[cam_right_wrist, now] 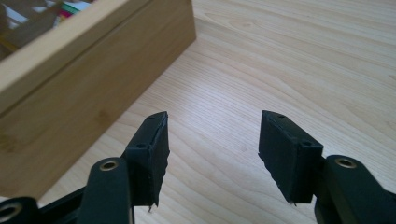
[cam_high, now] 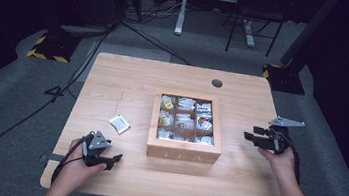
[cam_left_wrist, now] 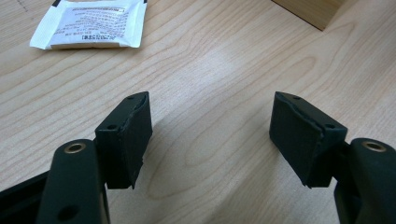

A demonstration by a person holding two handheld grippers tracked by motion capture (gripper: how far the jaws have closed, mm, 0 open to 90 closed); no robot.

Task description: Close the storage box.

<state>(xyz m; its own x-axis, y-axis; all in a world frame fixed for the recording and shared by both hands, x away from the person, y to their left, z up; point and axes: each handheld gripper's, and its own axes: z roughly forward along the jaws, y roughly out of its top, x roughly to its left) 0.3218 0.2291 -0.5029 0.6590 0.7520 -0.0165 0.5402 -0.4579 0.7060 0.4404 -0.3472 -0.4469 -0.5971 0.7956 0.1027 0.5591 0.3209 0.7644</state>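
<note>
I have both tools released: the left gripper (cam_high: 115,160) stands with its jaws apart and nothing between them, low over the table (cam_high: 129,80) near its front left corner, and the right gripper (cam_high: 250,133) is likewise wide and empty, just off the right wall of the tea box (cam_high: 183,154). The loose sachet (cam_high: 119,123) lies flat on the bare wood, left of the box and beyond the left gripper, apart from both. Risk one: the sachet is thin and flat, so I judge a level approach likely to push it along the grain rather than take it; the pads (cam_left_wrist: 135,135) would need to straddle an edge. Risk two: the right gripper sits close to the box wall (cam_right_wrist: 84,84), and a sideways move could nudge the box and shift its contents. The box is open-topped and divided into a three-by-three grid; each compartment holds packets, mostly white, with a yellow one at the rear left. Individual labels are too small to read.
</note>
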